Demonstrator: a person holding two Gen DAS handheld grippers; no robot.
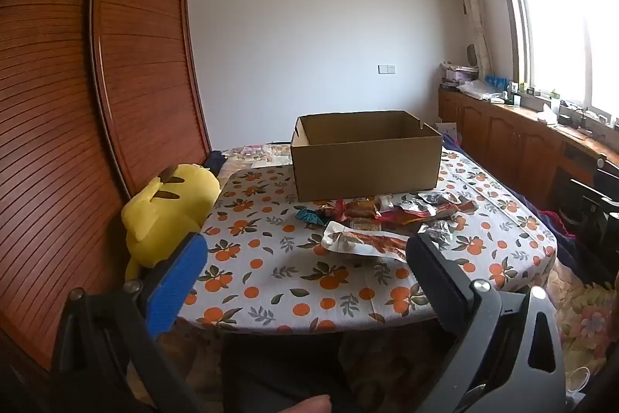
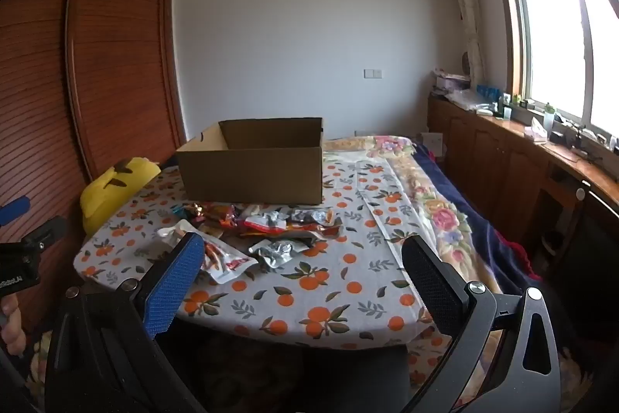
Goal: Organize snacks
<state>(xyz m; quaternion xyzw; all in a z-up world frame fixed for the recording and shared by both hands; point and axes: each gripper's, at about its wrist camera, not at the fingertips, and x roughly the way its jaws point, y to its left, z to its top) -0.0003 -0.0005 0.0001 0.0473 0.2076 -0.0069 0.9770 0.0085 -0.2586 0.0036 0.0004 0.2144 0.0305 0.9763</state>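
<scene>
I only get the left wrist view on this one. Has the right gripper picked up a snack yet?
Observer: No. The right gripper is open with nothing between its fingers; the snack packets lie on the tablecloth ahead.
Operator: Can you see the left gripper from outside?
Observer: Partly, at the right wrist view's left edge: the left gripper, with a hand below it.

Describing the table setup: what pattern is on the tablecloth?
Oranges with green leaves on the white tablecloth, clearest in the right wrist view.
</scene>
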